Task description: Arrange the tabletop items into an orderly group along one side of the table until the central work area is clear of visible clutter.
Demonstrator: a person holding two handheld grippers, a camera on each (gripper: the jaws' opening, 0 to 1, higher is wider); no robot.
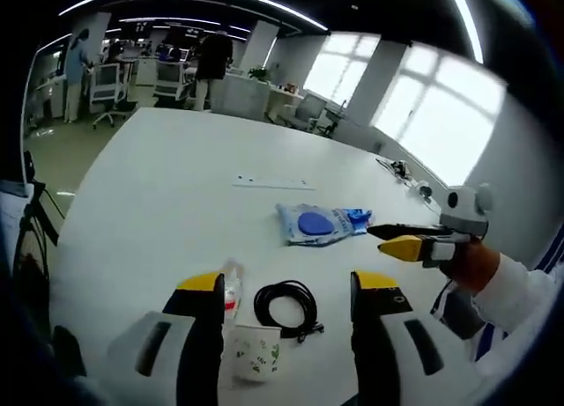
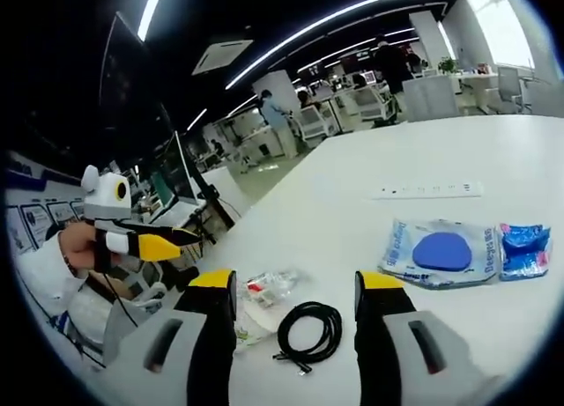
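Both grippers are empty and hovering over the white bench (image 1: 159,195), so this reads as the approach, nothing grasped yet.

Left gripper (image 1: 288,287): yellow-tipped jaws wide apart, holding nothing. The coiled black cable (image 1: 285,306) sits between them, with the white paper cup with green print (image 1: 255,351) lying on its side at the near edge and a crumpled clear plastic wrapper with red bits (image 1: 232,291) just inside the left jaw. Probably lined up on this cluster because it's nearest.

Right gripper (image 2: 295,287): jaws also wide apart, empty. In the right gripper view the same cable (image 2: 308,331) lies between them and the wrapper (image 2: 264,291) is near the left jaw. From the left gripper view the right gripper (image 1: 414,243) is seen side-on and raised off the bench beside the packets.

Remaining clutter: the clear flat packet with a blue disc inside (image 1: 310,224), touching a smaller crumpled blue packet (image 1: 356,217), mid-bench, well apart from the cable group. The white power strip (image 1: 273,183) lies further out, alone.

Judgement: items are in two loose clumps plus the strip, none yet at an edge. The cable is floppy, so pinch across the coil, not one strand. The cup may roll.
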